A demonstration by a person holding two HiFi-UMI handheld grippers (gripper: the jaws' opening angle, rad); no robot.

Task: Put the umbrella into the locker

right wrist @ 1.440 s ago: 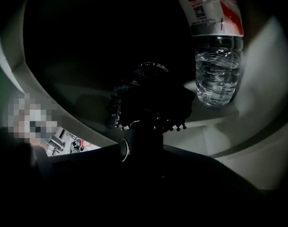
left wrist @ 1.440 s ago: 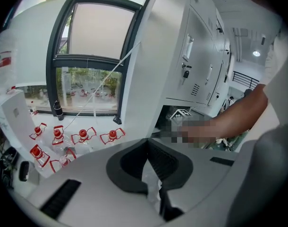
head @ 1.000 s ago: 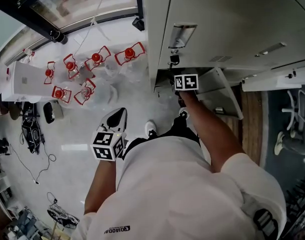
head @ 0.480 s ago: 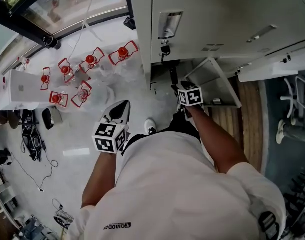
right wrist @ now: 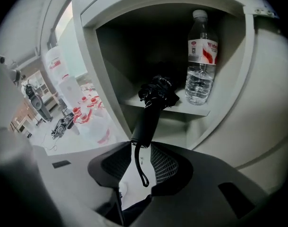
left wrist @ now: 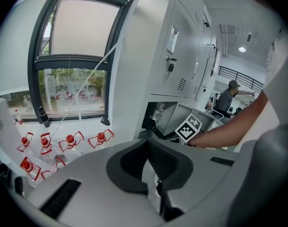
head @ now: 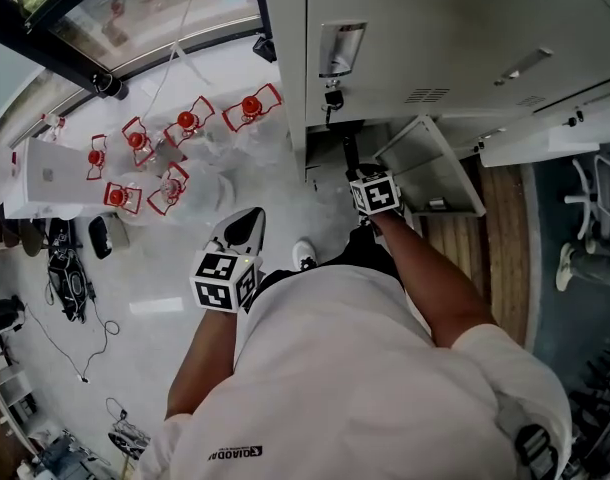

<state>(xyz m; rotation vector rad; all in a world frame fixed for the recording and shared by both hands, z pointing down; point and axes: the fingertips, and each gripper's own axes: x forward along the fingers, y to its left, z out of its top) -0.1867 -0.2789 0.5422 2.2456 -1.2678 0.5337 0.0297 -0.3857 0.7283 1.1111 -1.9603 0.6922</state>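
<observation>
The black folded umbrella (right wrist: 151,112) lies with its canopy end on the shelf (right wrist: 196,109) of the open low locker, and its handle sticks out past the shelf edge toward me. My right gripper (right wrist: 137,148) has just been closing. The handle's end fills the gap between its fingertips, and the wrist strap hangs down between the jaws. In the head view the right gripper (head: 357,175) is just outside the locker opening, beside the swung-open door (head: 430,168). My left gripper (head: 247,214) is held low over the floor, shut with nothing in it (left wrist: 147,143).
A water bottle (right wrist: 200,56) stands upright on the same shelf, right of the umbrella. Several clear jugs with red handles (head: 185,133) stand on the pale floor by the window. Bags and cables (head: 65,258) lie at the far left. A person (left wrist: 226,98) stands far off.
My right gripper has drawn back out of the locker opening toward my body, then stopped, and its jaws have narrowed. The left gripper has hardly moved.
</observation>
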